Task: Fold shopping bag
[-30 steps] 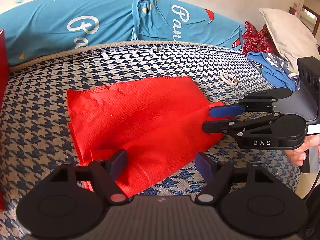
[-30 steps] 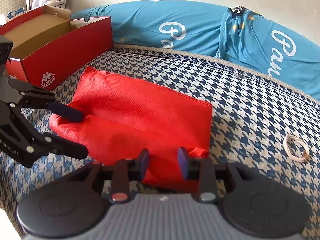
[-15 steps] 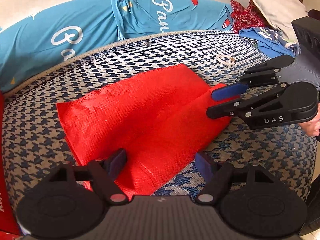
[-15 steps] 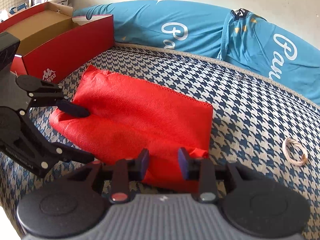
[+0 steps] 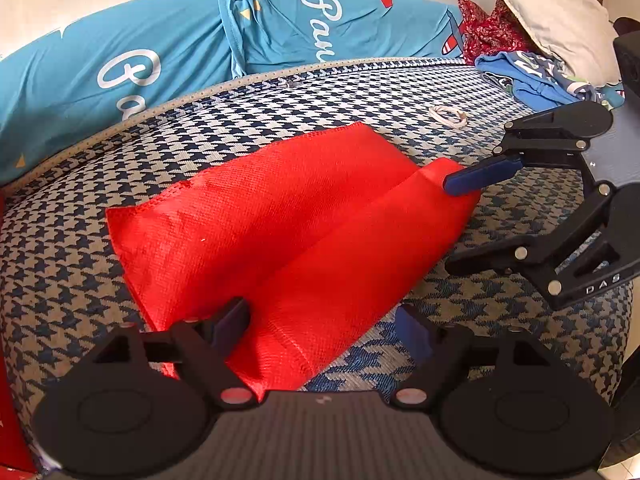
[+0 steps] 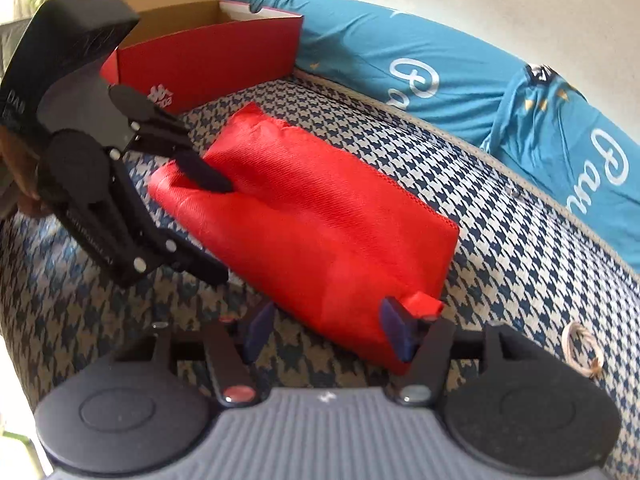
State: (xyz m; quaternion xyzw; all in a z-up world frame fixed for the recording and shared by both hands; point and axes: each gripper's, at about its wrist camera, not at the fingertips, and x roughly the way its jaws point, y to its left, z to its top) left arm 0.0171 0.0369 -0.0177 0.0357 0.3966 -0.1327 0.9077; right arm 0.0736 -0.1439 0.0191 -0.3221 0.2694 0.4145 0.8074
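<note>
A red shopping bag (image 5: 288, 216) lies folded lengthwise on the houndstooth mattress (image 5: 360, 96), a long fold lying over its near half. My left gripper (image 5: 322, 326) is at one short end. Its jaws are opening, with the bag's edge between them and the pads clear of the cloth. From the right wrist view the left gripper (image 6: 216, 226) straddles the far end of the bag (image 6: 320, 224). My right gripper (image 6: 326, 330) is at the opposite end, jaws opening, with the bag's corner loose between them. In the left wrist view the right gripper (image 5: 468, 220) brackets that end.
A red shoe box (image 6: 208, 64) stands open behind the bag's left end. A long blue cushion (image 5: 160, 60) runs along the wall. A pale cord loop (image 5: 448, 114) lies on the mattress, with clothes (image 5: 532, 84) and a grey pillow (image 5: 552, 12) beyond. A hand (image 6: 20, 184) holds the left gripper.
The right gripper's jaws have spread wide from a narrow gap around the bag's corner, and its view has rolled. The left jaws have widened slightly. The bag stays put.
</note>
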